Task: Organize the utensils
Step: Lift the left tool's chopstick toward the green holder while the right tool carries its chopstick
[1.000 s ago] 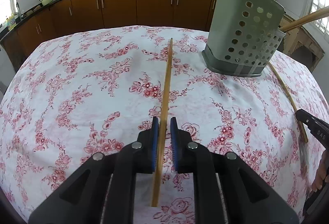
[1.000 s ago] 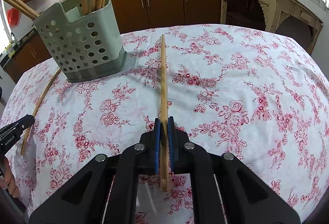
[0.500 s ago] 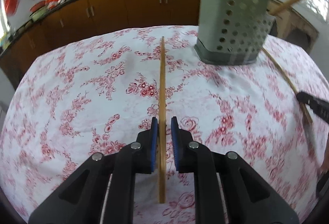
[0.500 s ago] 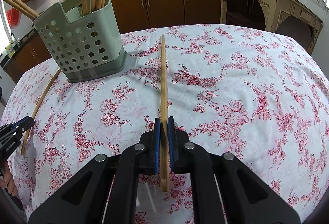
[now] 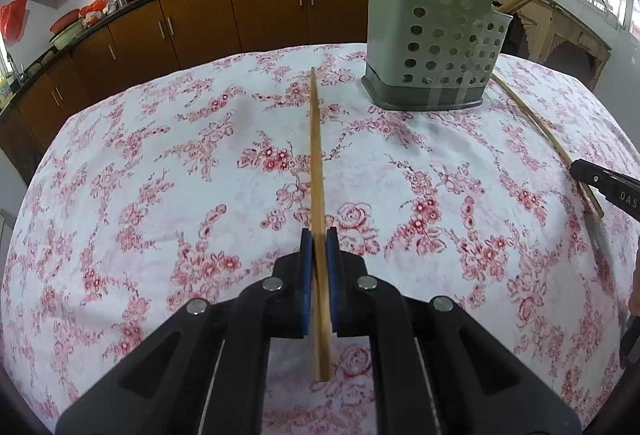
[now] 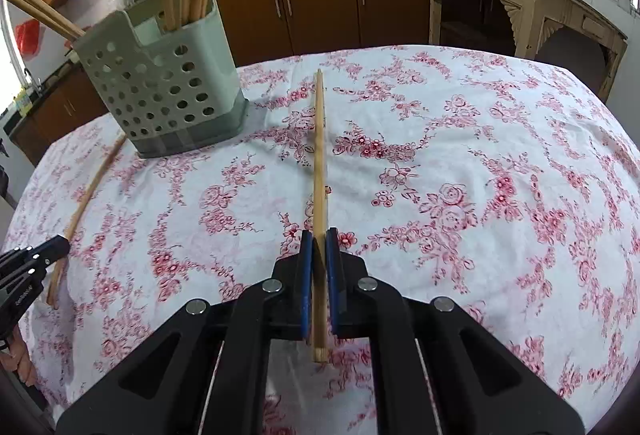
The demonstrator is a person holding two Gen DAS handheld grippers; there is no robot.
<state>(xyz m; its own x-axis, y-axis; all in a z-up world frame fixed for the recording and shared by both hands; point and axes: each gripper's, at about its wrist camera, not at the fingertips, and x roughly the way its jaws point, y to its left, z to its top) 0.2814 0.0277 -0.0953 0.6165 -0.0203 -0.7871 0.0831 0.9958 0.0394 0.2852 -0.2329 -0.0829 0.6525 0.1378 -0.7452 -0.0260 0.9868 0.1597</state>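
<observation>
In the left wrist view our left gripper [image 5: 319, 247] has just closed: half a second back its blue pads stood a little apart with the chopstick [image 5: 317, 171] between them, and now they pinch it near its thick end. That chopstick runs from the frame's lower centre up toward the holder [image 5: 432, 35] at upper right, its tip short of the holder's base

In the right wrist view the right gripper [image 6: 319, 247] has not changed, its pads clamped on a second chopstick [image 6: 319, 155] that points up the middle of the frame, with the holder [image 6: 160, 83] at upper left. Several chopsticks already stand in that holder

What this means, we judge, is that both hands are now loaded, one stick each, and pickup is done on both sides. Neither stick looks clearly lifted off the cloth [image 5: 160, 175] yet; the far tips seem to rest on it. Next we would raise each stick, tip it upright and drop it into the holder, taking care that the two do not cross
</observation>
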